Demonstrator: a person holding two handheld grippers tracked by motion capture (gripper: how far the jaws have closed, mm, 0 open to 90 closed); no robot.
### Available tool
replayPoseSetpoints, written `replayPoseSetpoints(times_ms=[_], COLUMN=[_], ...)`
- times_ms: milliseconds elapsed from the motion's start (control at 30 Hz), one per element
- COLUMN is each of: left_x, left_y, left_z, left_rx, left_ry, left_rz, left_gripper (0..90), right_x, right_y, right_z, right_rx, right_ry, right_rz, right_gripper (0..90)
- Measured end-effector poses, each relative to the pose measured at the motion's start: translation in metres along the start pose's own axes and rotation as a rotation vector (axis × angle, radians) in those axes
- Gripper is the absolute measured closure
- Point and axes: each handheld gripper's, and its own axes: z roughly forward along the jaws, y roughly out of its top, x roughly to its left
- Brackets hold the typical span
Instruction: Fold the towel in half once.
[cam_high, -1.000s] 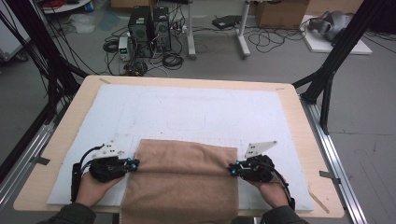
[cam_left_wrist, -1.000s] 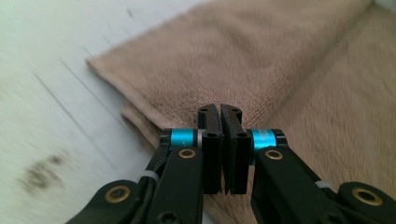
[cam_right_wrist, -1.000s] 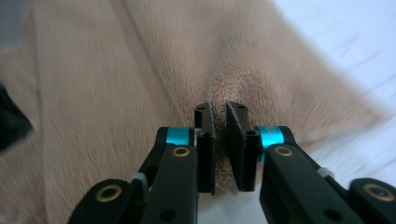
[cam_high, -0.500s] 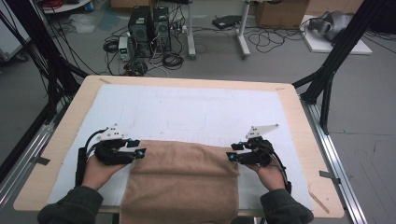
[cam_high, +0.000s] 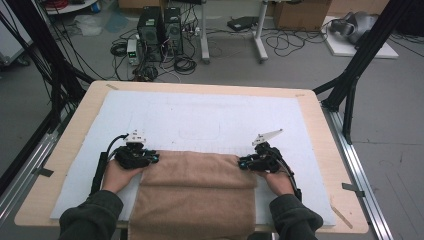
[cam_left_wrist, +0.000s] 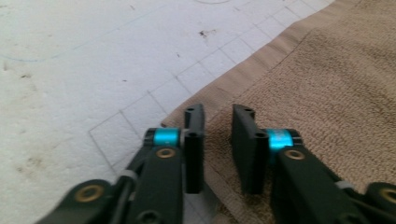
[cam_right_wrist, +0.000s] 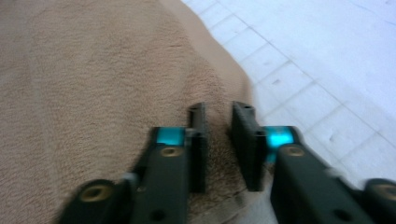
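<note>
White mat (cam_high: 210, 120), both grippers' jaws slightly parted over towel (cam_high: 200, 190) corners

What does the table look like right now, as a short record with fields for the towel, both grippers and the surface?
towel: brown towel, flat, near edge hanging over the table's front
left gripper: left gripper at the towel's far left corner, jaws slightly apart over the hem
right gripper: right gripper at the far right corner, jaws slightly apart
surface: white gridded mat on wooden table
</note>
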Motion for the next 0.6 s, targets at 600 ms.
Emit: replayPoseSetpoints(times_ms=[600], left_x=[-0.001], left_y=[0.002], left_z=[-0.031], left_rx=[-0.109], left_ry=[-0.033], left_rz=[-0.013], left_gripper=[89.2], right_x=[0.011], right_y=[0.007], right_z=[-0.023], right_rx=[-0.077], right_ry=[-0.02], right_rz=[-0.051], right_gripper=[83.6])
